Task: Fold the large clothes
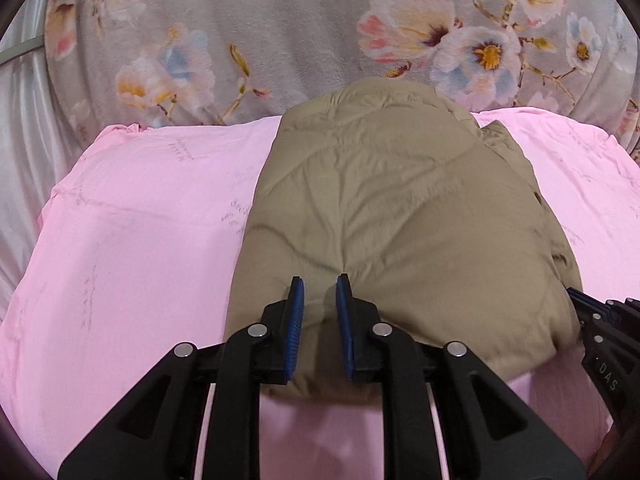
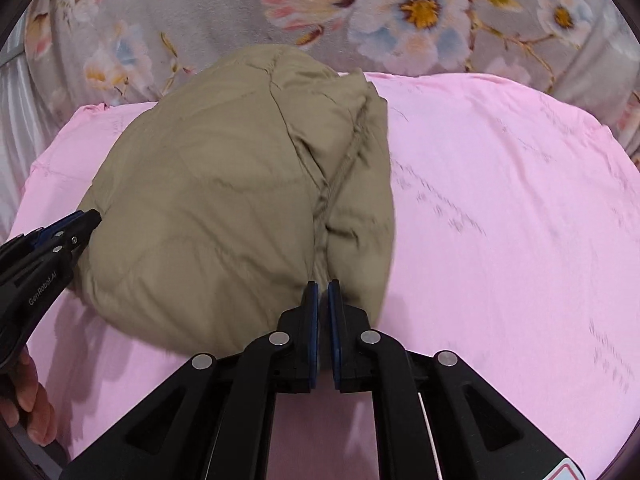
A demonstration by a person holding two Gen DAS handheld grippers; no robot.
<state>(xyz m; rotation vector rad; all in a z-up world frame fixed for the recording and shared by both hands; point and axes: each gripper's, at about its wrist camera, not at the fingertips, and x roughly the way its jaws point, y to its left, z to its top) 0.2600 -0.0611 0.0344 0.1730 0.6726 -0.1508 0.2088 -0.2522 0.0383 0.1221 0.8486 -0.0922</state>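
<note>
Left tongs (image 1: 320,280) at the near left edge of the folded khaki puffer jacket (image 1: 384,216), jaws slightly apart, nothing pinched. Jacket lies mid-bed on the pink sheet (image 1: 132,248), long axis running near to far, far end toward the floral blanket (image 1: 280,32). Right tongs (image 2: 323,285) at its near right corner, jaws nearly closed, a narrow gap left, no cloth gripped.
</note>
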